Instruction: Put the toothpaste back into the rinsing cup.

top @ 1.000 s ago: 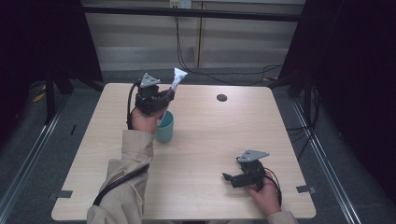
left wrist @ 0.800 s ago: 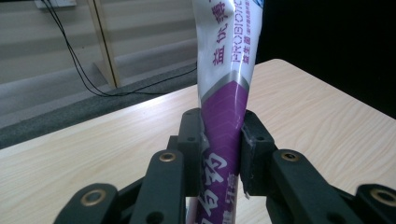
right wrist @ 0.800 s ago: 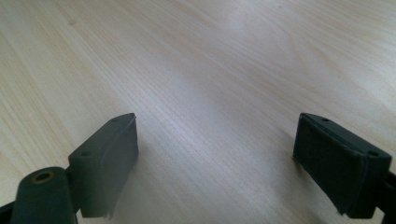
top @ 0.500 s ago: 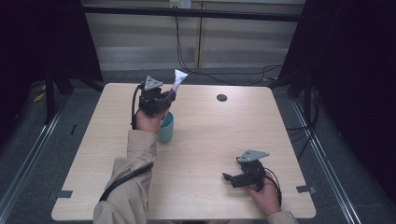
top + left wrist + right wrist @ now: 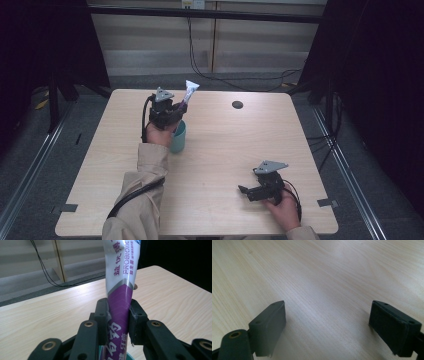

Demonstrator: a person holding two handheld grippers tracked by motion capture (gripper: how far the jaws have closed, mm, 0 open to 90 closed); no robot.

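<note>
The left hand-held gripper (image 5: pixel 176 107) is clamped on a soft white and purple toothpaste tube (image 5: pixel 120 290), its pads (image 5: pixel 103 315) pinching the purple lower part so that the plastic bulges slightly between them. In the high view the tube (image 5: pixel 189 90) leans up and away from the person, directly above a small teal plastic cup (image 5: pixel 178 136) standing on the pale wooden worktop (image 5: pixel 225 135); a sliver of the cup's rim (image 5: pixel 130 356) is visible just below the tube's bottom end. It appears the tube is about to go into the cup. The main risk is the tilt: if the lower end meets the rim rather than the opening, the light cup could tip or skid, since nothing steadies it. A squeezed soft tube may also slip or twist in the grip, and if let go while leaning, its tall upper part could topple the cup. The right hand-held gripper (image 5: pixel 246 192) rests low on the worktop near the person, well apart, its jaws wide apart with only bare wood between them.
</note>
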